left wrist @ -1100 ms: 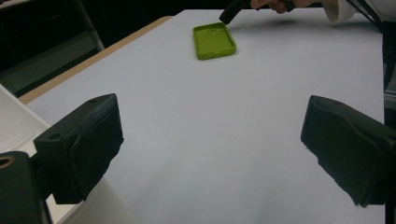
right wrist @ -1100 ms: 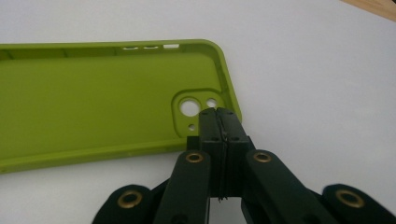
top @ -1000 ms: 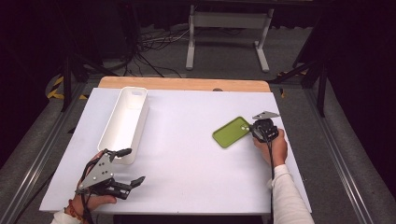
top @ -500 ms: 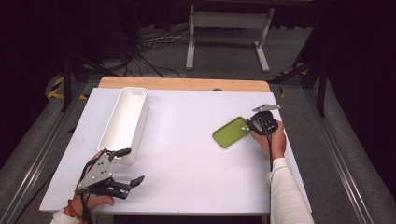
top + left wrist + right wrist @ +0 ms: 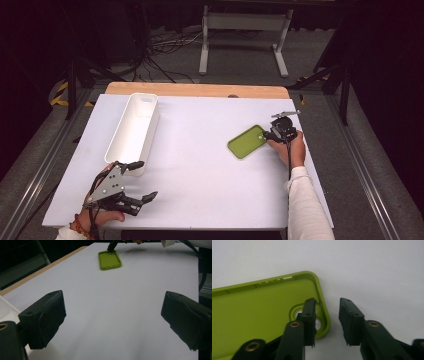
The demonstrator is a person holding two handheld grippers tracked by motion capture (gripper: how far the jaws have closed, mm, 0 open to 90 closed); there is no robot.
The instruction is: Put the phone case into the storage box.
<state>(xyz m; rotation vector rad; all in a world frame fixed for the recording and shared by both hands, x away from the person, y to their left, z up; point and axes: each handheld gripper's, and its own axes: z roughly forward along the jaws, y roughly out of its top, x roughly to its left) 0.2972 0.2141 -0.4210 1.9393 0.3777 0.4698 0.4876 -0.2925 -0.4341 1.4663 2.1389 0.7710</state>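
A green phone case [image 5: 247,141] is seen lying open side up on the right part of the white tabletop [image 5: 200,170], well apart from the white bin [image 5: 134,131] at the left. The right gripper [image 5: 327,315] is placed at the case's corner by the camera cutout, its jaws having just been opened a little: one jaw stands inside the case and the other outside, the rim lying between them with a gap showing, so nothing is gripped. The left gripper [image 5: 141,180] is held near the front left edge with its jaws wide apart and empty.
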